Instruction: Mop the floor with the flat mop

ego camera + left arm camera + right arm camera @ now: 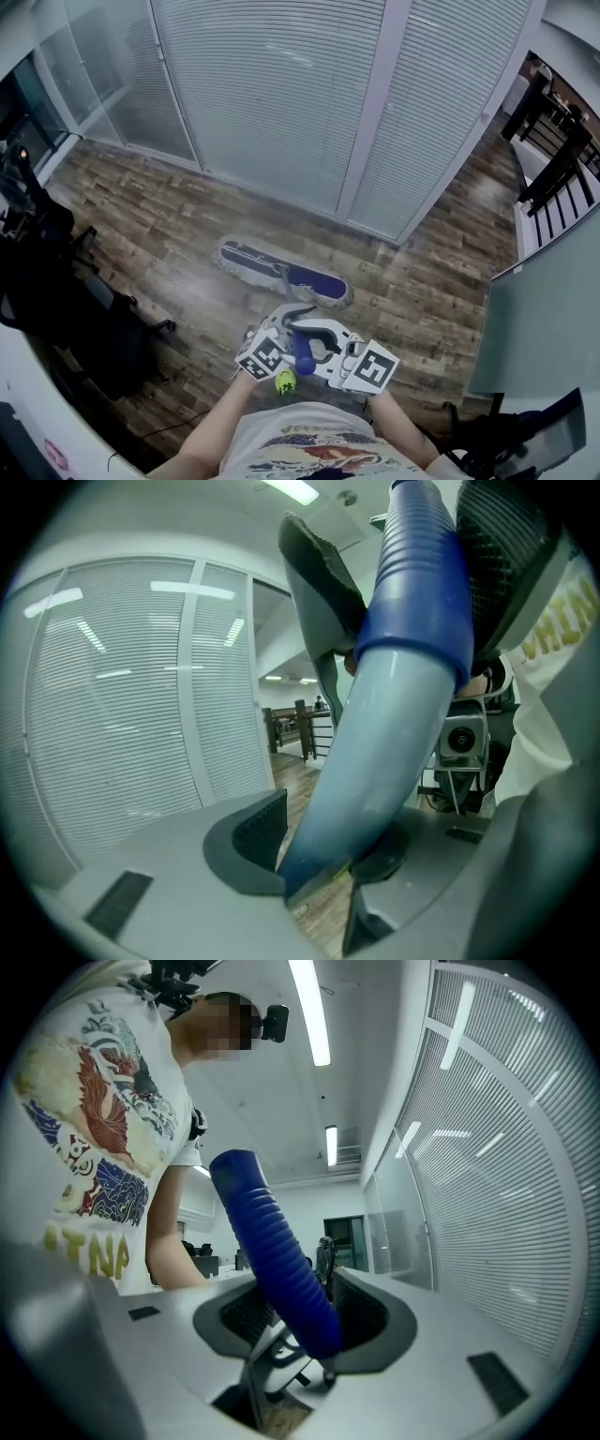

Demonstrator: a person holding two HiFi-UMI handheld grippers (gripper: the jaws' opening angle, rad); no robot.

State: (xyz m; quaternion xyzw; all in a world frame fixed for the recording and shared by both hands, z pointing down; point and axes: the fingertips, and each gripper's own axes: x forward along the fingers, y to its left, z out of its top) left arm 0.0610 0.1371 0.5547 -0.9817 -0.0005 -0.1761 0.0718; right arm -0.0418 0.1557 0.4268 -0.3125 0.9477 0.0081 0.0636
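Where the flat mop lies: head flat on the wooden floor, ahead of the person, short of the blinds.
Its handle: slants up to both tools.
The left tool: jaws partly apart, clamped on the pale shaft.
The right tool: jaws partly apart, clamped on the ribbed blue grip.

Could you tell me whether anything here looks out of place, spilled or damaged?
Nothing stands out. The flat mop head rests on the wooden floor, and the left gripper and right gripper are both closed on the mop handle. No spill or damage shows.
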